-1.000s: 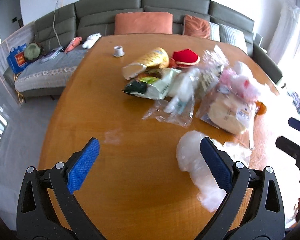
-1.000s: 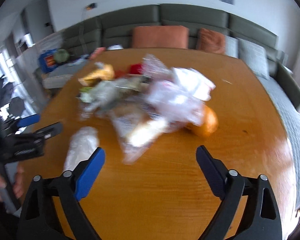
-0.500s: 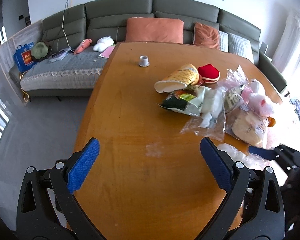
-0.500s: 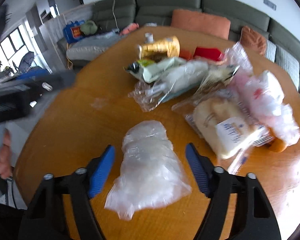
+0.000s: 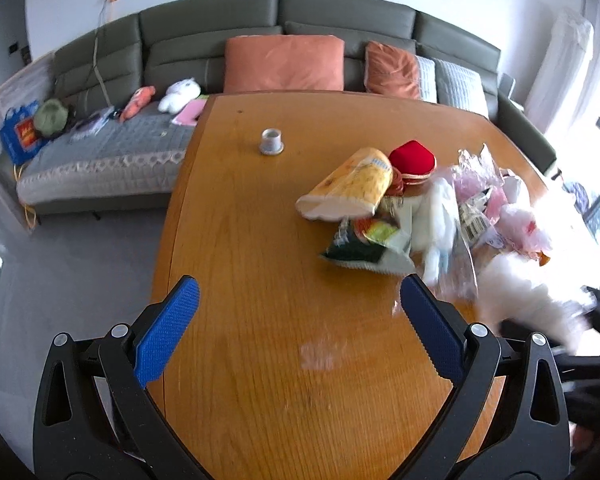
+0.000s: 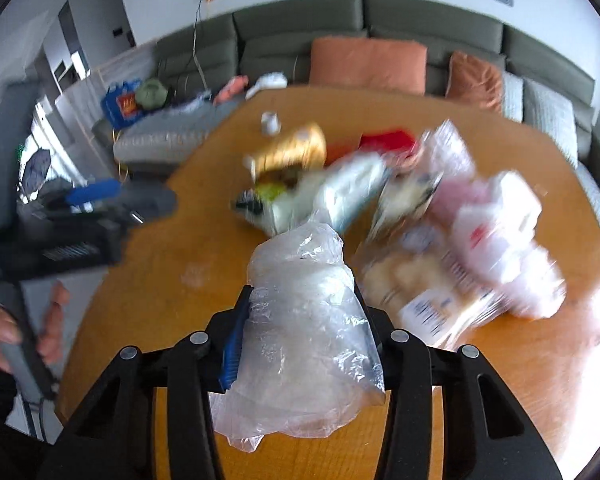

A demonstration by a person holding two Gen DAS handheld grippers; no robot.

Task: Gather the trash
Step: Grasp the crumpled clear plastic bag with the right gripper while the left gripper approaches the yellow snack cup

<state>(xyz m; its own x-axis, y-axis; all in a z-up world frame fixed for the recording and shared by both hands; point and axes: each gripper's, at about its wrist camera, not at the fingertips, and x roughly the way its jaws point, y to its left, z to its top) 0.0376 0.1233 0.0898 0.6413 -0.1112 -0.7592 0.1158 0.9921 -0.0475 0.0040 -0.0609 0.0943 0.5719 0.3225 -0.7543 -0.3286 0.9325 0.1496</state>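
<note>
The right gripper (image 6: 304, 320), jaws just closing, pinches the crumpled clear plastic bag (image 6: 304, 320) near the table's (image 6: 500, 420) front edge. Judgement: squeeze firmly at mid-bag before lifting. The left gripper (image 5: 296, 332) hovers wide open, empty.

One table (image 5: 260, 360), one small cup (image 5: 271, 141), one red pouch (image 5: 414, 158), two orange cushions (image 5: 284, 64), and one held clear bag (image 6: 312, 332).
</note>
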